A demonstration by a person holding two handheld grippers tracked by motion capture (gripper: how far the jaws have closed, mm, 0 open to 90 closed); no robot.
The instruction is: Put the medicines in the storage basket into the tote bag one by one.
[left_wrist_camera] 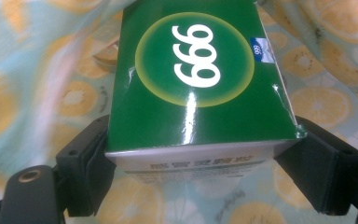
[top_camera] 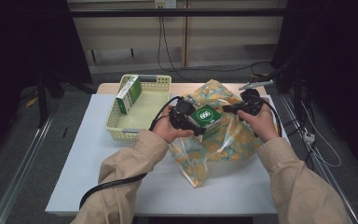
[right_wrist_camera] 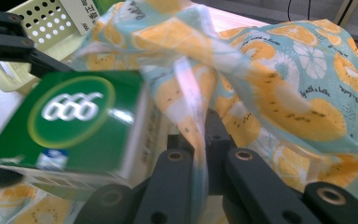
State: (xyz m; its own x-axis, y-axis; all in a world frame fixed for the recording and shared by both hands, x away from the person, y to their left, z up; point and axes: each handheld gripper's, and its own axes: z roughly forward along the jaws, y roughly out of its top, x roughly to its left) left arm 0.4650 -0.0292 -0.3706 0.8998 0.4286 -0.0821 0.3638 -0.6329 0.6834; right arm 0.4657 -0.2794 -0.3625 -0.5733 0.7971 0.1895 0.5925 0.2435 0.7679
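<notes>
Glossy green box (left_wrist_camera: pixel 193 79) in left gripper (left_wrist_camera: pixel 200 175), crinkly bag (top_camera: pixel 223 140)

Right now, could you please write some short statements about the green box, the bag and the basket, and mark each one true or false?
1. The left tool holds the green box between its two jaws. True.
2. The right tool is open and touches nothing. False: its jaws are closed on a fold of the fruit-print bag.
3. The yellow basket has nothing in it. False: a second green and white box stands inside, leaning on its left wall.
4. The held green box shows the number 999 in a circle. True.
5. The fruit-print bag lies inside the basket. False: it lies on the table, to the right of the basket.
</notes>
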